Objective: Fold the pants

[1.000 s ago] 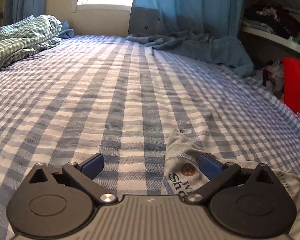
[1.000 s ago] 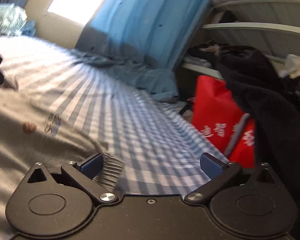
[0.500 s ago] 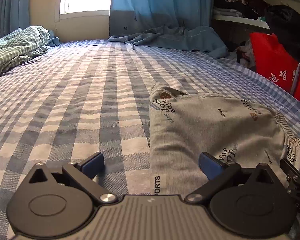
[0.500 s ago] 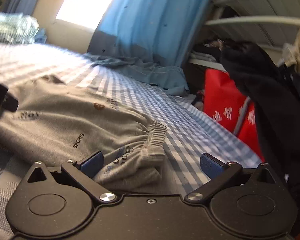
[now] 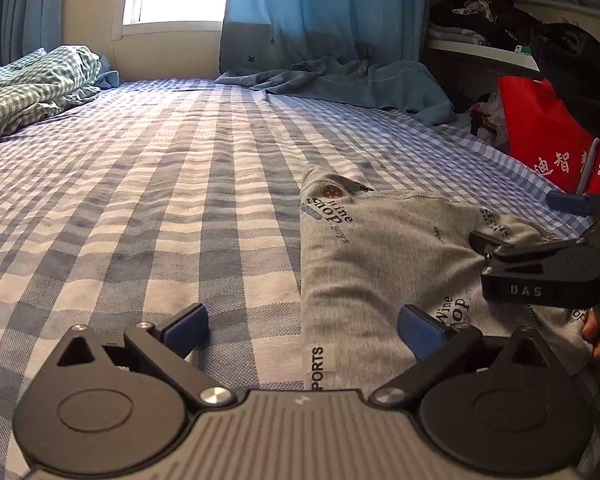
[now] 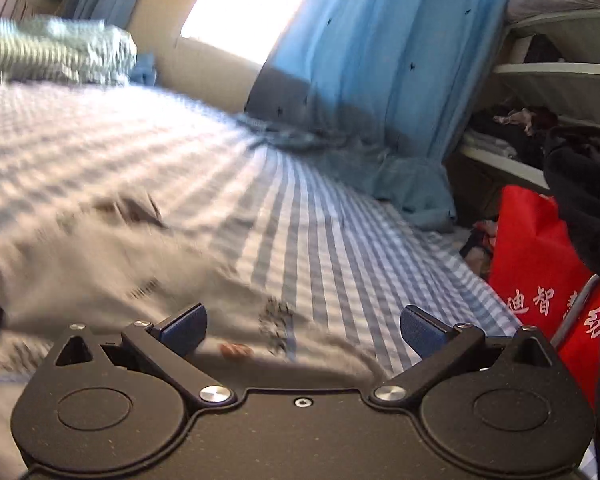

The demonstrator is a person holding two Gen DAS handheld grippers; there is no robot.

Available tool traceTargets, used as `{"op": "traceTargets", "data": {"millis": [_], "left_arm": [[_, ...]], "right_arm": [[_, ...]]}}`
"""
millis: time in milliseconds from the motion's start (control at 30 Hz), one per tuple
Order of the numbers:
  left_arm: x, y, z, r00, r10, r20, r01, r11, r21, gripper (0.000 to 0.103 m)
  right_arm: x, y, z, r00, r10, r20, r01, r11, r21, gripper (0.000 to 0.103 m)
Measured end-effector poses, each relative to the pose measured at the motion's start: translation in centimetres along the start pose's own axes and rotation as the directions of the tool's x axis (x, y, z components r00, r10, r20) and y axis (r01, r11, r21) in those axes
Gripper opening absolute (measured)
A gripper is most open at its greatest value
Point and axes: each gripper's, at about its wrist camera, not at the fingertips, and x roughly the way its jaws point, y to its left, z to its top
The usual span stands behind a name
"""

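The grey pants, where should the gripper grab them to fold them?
Judging by their pose, grab the grey pants at the far hem corner near the brown dot, coming from the left with the left gripper. That corner lies free and flat on the checked sheet.

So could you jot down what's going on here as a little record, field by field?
Setting: bed with a blue checked sheet
Garment: grey pants, lying flat on the sheet, printed lettering on them
Left claw: open, over the pants' near edge
Right claw: open, above the pants; this view is blurred
Nearby: red bag beside the bed, blue curtain, crumpled green checked bedding
Fold progress: cannot tell
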Motion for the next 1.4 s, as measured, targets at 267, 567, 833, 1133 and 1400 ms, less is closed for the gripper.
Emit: {"op": "traceTargets", "data": {"millis": [267, 567, 833, 1133, 1400], "left_arm": [[0.1, -0.2, 0.0, 1.0, 0.005, 0.0, -0.005, 1.0, 0.005, 0.102], [0.1, -0.2, 0.0, 1.0, 0.004, 0.0, -0.004, 1.0, 0.003, 0.102], [-0.3, 0.8, -0.2, 0.999, -0.036, 0.021, 0.037, 0.998, -0.043, 0.103], [-0.8, 3.0, -0.7, 0.99, -0.116, 0.077, 0.127, 0.979, -0.158, 0.103], [-0.8, 3.1, -0.7, 0.989, -0.122, 0.085, 0.135, 0.976, -0.173, 0.103]], "right_arm": [[-3.8, -2.9, -2.2, 0.994, -0.1, 0.039, 0.096, 0.992, 0.081, 0.102], [-6.2, -4.9, -8.4, 0.996, -0.087, 0.009, 0.082, 0.959, 0.273, 0.102], [-6.6, -7.2, -7.5, 0.998, 0.027, 0.059, -0.048, 0.925, 0.377, 0.102], [-4.0, -9.2, -9.2, 0.941, 0.333, 0.055, -0.304, 0.767, 0.565, 0.103], [-6.3, -7.4, -10.4, 0.961, 0.262, 0.09, -0.27, 0.81, 0.521, 0.102]]}}
